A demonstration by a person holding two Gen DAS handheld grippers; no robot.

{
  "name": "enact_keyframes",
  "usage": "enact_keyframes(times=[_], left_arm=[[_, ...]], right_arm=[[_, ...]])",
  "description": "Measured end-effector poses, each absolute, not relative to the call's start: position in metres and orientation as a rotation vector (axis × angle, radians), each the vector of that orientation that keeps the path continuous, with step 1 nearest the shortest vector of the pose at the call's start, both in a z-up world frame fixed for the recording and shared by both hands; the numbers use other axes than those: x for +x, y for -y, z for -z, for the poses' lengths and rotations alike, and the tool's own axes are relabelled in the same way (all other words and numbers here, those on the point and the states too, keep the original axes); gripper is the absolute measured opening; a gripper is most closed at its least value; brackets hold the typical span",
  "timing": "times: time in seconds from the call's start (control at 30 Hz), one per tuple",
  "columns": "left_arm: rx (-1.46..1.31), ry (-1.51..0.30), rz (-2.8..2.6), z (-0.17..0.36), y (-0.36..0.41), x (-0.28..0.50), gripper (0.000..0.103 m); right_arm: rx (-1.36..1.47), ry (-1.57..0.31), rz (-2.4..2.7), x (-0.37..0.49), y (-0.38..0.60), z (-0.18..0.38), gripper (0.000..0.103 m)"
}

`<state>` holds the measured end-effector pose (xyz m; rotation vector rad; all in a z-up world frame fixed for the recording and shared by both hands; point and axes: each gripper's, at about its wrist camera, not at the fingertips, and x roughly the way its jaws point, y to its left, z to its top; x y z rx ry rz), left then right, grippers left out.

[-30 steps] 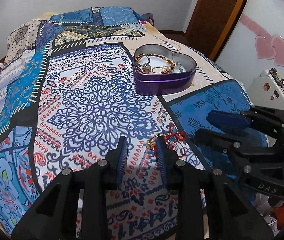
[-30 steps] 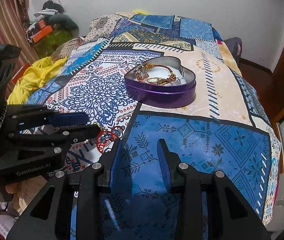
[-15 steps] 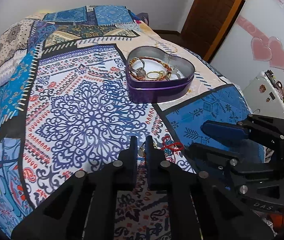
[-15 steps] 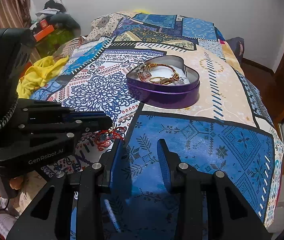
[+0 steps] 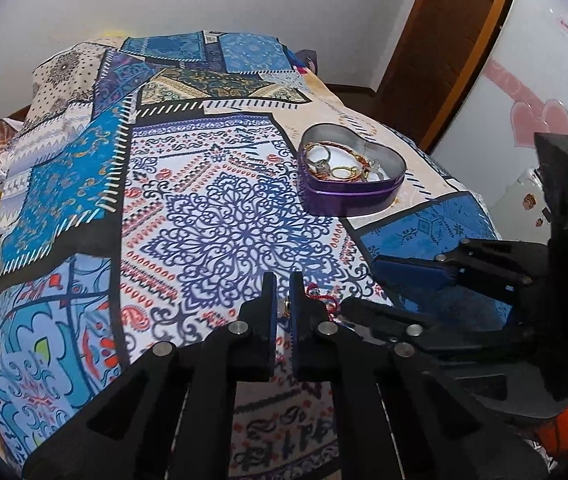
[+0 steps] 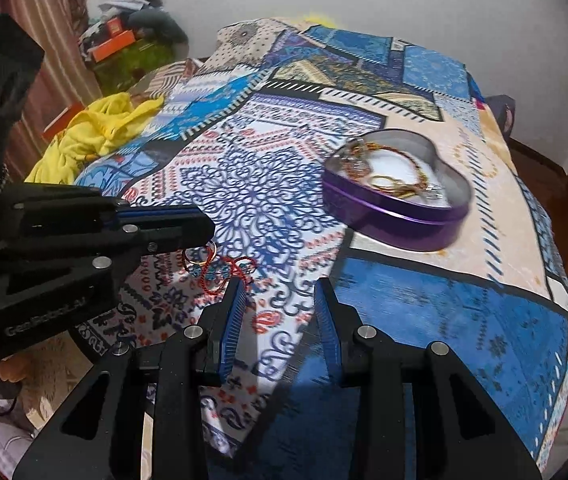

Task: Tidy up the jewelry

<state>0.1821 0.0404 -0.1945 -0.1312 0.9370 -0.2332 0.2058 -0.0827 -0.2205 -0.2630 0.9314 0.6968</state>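
Observation:
A purple heart-shaped tin (image 5: 348, 196) holding several bracelets and rings sits on the patterned bedspread; it also shows in the right wrist view (image 6: 396, 216). My left gripper (image 5: 283, 304) is shut on a gold ring (image 5: 284, 303) tied to a red string bracelet (image 5: 324, 298). In the right wrist view the ring (image 6: 204, 254) hangs at the left gripper's tips (image 6: 194, 236) and the red string (image 6: 226, 274) trails onto the cloth. My right gripper (image 6: 280, 312) is open and empty, just right of the string.
The bedspread (image 5: 212, 216) covers the bed. A yellow cloth (image 6: 96, 136) lies at its left side, with clutter (image 6: 124, 44) beyond. A wooden door (image 5: 444, 40) and a white wall with pink hearts (image 5: 540, 120) stand to the right.
My left gripper closed on the gold ring and lifted it slightly with the red string. My right gripper shifted left toward the string, still open.

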Motion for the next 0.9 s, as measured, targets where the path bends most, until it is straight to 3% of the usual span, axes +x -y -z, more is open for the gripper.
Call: enact_keyframes(times=[0.7,0.8,0.9], left_arm=[[-0.208,-0.948,0.155,0.191,-0.084,0.165,0.007],[-0.214,-0.951,0.153,0.192,-0.086,0.164,0.007],[-0.21,-0.952,0.157,0.192,-0.083,0.164,0.007]], right_arm=[[-0.34,-0.927,-0.774,0.203,0.049,0.228,0.032],[-0.334,-0.932,-0.784,0.204,0.048,0.23,0.012],[-0.345,-0.917,-0.777,0.201,0.047,0.229,0.006]])
